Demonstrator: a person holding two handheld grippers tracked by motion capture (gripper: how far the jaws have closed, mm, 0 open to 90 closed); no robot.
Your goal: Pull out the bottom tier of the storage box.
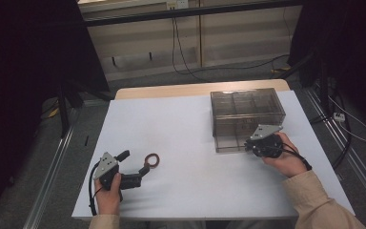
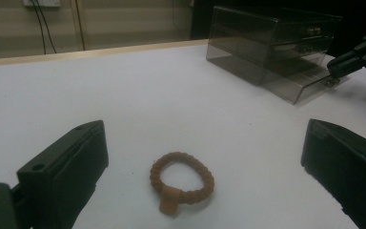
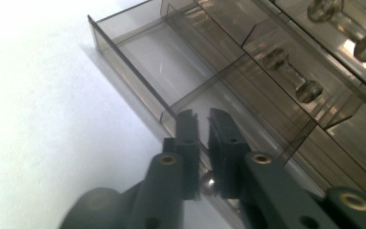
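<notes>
A brown braided ring (image 1: 152,161) lies on the white table. In the left gripper view the ring (image 2: 182,183) rests between the wide-apart jaws of my left gripper (image 2: 207,143), untouched. From the high view that left gripper (image 1: 134,163) is open just left of the ring. A smoky clear drawer box (image 1: 247,117) stands at the right rear. Its lowest drawer (image 3: 171,62) is pulled out and holds nothing. My right gripper (image 3: 204,119) is shut on that drawer's small knob (image 3: 208,185). It meets the box's front bottom corner in the high view (image 1: 253,144).
The white table sheet (image 1: 190,124) spreads wide between ring and box. Upper drawers with clear knobs (image 3: 290,76) sit shut above the pulled one. The table's near edge (image 1: 181,218) runs just beyond both hands. Cables hang at the back wall.
</notes>
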